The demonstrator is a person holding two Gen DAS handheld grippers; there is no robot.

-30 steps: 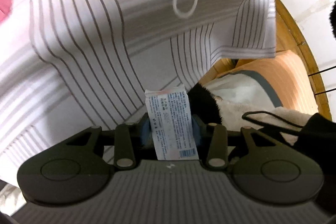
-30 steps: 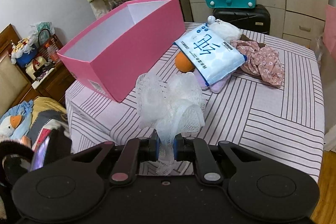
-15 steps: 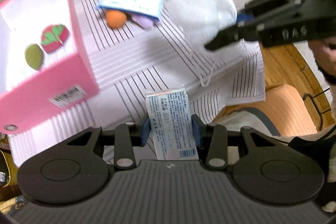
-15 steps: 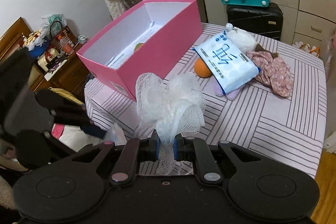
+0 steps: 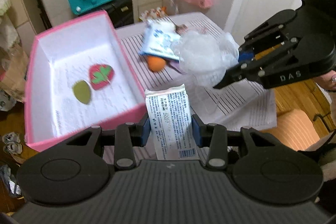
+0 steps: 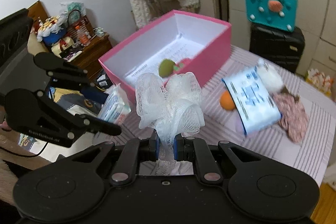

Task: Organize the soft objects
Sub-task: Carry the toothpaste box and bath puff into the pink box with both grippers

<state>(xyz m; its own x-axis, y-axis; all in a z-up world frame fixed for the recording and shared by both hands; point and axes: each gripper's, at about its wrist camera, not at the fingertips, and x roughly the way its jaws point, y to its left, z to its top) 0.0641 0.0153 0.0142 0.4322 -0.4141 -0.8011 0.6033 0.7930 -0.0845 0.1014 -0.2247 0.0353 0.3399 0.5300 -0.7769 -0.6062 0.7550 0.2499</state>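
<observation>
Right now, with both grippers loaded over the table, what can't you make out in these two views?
- Packet text, left view: too small and blurred to read.
- Orange ball, right view: partly covered by the blue pack.
- Pink box floor, right view: near wall and mesh puff hide part of it.
- Purple item under the blue pack, both views: mostly covered, unidentifiable.
- Floral cloth, right view: motion blur.

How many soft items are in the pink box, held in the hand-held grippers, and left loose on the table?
In the pink box: 2, a red strawberry piece and a green piece.
Held: 2, the tissue pack in the left hand-held gripper and the white mesh pouf in the right hand-held gripper.
Loose on the striped tablecloth: at least 4.
Total: at least 8.
</observation>
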